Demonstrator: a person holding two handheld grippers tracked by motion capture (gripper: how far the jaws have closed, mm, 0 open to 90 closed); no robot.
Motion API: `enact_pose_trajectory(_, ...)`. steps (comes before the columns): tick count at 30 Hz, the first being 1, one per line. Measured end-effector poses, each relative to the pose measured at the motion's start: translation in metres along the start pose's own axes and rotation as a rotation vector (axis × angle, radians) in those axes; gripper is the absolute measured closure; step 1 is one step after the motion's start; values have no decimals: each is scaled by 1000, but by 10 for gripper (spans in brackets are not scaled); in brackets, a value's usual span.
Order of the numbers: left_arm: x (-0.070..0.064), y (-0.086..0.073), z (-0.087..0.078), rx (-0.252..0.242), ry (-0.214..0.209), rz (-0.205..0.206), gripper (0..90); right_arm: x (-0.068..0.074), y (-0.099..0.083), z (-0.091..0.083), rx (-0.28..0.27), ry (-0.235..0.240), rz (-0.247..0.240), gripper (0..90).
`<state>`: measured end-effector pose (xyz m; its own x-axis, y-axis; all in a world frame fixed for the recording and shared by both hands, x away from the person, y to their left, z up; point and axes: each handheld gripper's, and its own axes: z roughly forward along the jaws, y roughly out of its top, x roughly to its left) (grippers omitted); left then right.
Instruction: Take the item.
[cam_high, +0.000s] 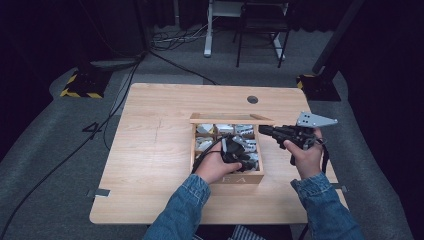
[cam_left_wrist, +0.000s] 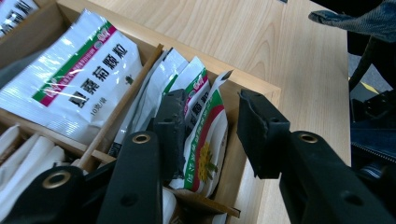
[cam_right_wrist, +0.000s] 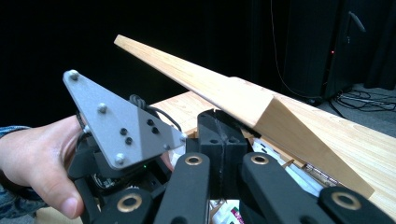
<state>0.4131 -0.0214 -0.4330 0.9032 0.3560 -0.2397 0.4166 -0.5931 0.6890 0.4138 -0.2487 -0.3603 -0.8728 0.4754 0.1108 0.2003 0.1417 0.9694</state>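
Sachets (cam_left_wrist: 205, 140) stand packed in the near right compartment of the wooden box (cam_high: 227, 177) on the bench (cam_high: 150, 150); the left claw (cam_left_wrist: 210, 126) gapes around one. Right claw (cam_right_wrist: 223, 140), jaws pressed together, empty, sits beside the raised lid (cam_right_wrist: 261, 107).

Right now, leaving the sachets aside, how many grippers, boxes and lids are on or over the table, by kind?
grippers: 2, the left gripper and the right gripper
wooden box: 1
lid, raised: 1
Total: 4
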Motion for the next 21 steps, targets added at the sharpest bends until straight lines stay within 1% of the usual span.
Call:
enact_pose_trajectory(4,2,-1,2,26,-9,-12,660,0,0,0,0,-1,0,900)
enact_pose_trajectory(5,2,-1,2,24,-8,-21,680,0,0,0,-1,0,-1,900)
enact_pose_trajectory(8,3,-3,4,29,-23,-42,695,0,0,0,-1,-1,-2,900)
enact_pose_trajectory(10,5,-5,7,45,-26,-37,727,0,0,0,-1,0,-2,900)
enact_pose_trajectory(13,6,-6,8,57,-42,-35,770,0,0,0,-1,-1,-2,900)
enact_pose_trajectory(15,6,-6,9,63,-40,-23,840,0,0,0,-2,0,-1,900)
enact_pose_trajectory(16,6,-7,9,56,-38,-24,867,0,0,0,-2,-1,-2,900)
enact_pose_trajectory(17,6,-8,9,52,-48,-22,878,0,0,0,-1,-1,-2,900)
enact_pose_trajectory(18,7,-8,8,54,-56,-7,887,0,0,0,0,-1,0,900)
enact_pose_trajectory(19,5,-8,8,47,-57,-6,891,0,0,0,-1,-1,0,900)
enact_pose_trajectory(20,4,-7,7,53,-54,7,893,0,0,0,-1,-1,-2,900)
enact_pose_trajectory(21,4,-7,6,45,-47,18,895,0,0,0,-1,-1,-3,900)
